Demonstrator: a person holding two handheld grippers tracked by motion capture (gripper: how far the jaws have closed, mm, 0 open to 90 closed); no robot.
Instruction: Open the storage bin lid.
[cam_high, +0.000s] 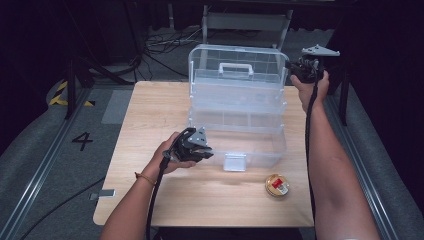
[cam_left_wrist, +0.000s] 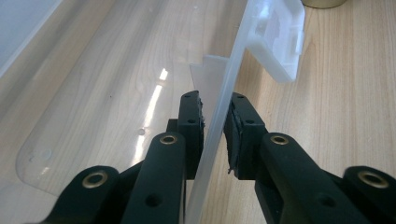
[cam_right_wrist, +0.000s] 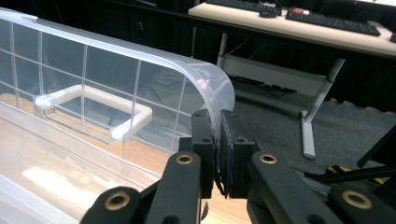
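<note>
A clear plastic storage box (cam_high: 235, 137) stands on the wooden table (cam_high: 150, 120) with its lid (cam_high: 235, 65) swung up and standing upright at the back. My left gripper (cam_high: 202, 150) is shut on the box's thin front wall (cam_left_wrist: 233, 60), one jaw inside and one outside, just left of the white latch (cam_left_wrist: 275, 42). My right gripper (cam_high: 295, 67) is raised at the lid's upper right corner. In the right gripper view it (cam_right_wrist: 217, 119) is shut on the lid's curved rim (cam_right_wrist: 210, 79). The lid's white handle (cam_right_wrist: 93, 102) lies to the left.
A small round gold tin (cam_high: 276, 185) sits on the table in front of the box's right end; its edge (cam_left_wrist: 322, 3) also shows past the latch. Cables and a chair base lie on the floor beyond the table. A desk with keyboards (cam_right_wrist: 303, 23) stands farther off.
</note>
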